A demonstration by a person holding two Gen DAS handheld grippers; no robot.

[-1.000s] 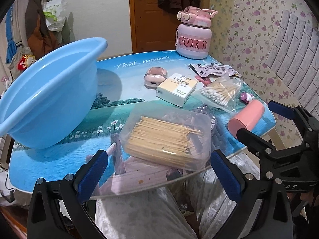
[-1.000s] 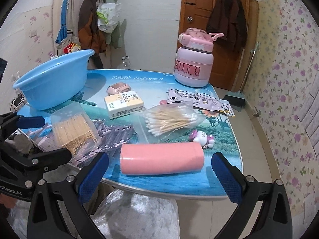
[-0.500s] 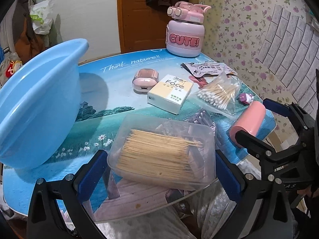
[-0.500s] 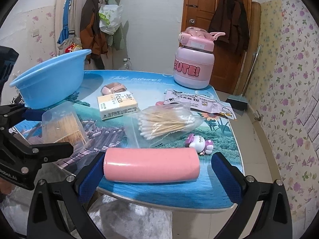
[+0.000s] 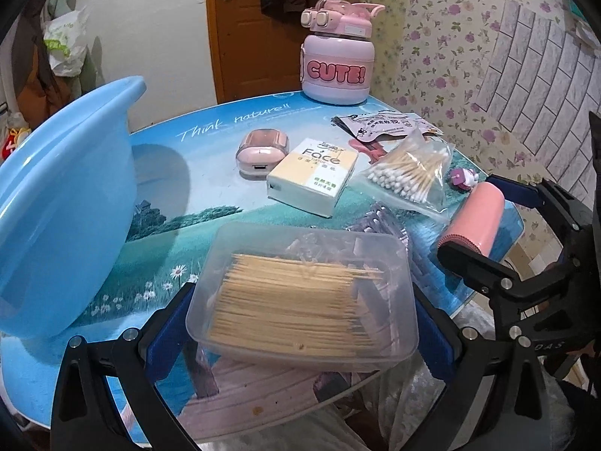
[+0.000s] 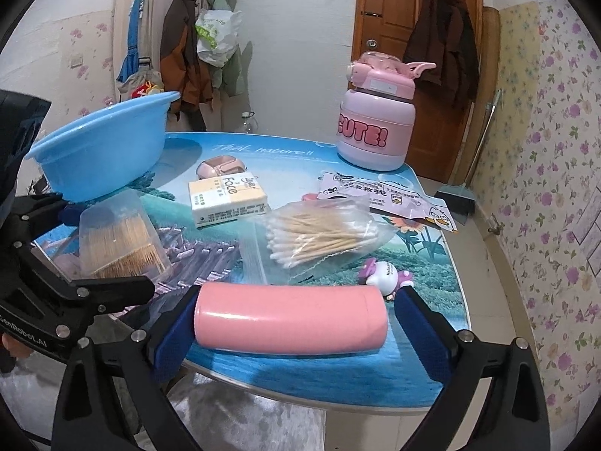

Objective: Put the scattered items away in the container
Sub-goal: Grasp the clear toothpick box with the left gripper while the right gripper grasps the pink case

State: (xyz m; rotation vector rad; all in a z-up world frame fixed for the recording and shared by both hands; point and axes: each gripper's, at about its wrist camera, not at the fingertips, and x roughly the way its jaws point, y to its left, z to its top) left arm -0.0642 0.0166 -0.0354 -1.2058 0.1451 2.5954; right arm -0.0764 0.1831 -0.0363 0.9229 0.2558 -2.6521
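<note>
Left wrist view: your left hand-held gripper (image 5: 302, 332) has its blue pads set against both ends of the clear toothpick box (image 5: 304, 293), gripping it at 6 o'clock over the near edge of the worktop (image 5: 210, 158). The blue basin (image 5: 64, 206) sits at 9 o'clock, its rim tilted toward you. At 12 o'clock stands the pink "CUTE!" bottle (image 5: 338, 67); nearer lie the pink earbud case (image 5: 263, 150) touching the Face tissue pack (image 5: 313, 176), and the cotton swab bag (image 5: 407, 173) at 2 o'clock.

Right wrist view: your right hand-held gripper (image 6: 291, 329) clamps the pink cylinder (image 6: 291, 321) end to end, crosswise at 6 o'clock, over the worktop's near edge. Just behind its right end lies a small Hello Kitty figure (image 6: 385, 274). The basin (image 6: 101, 150) rests at 10 o'clock, well apart from the cylinder, with the toothpick box (image 6: 120, 240) at 9 o'clock.
</note>
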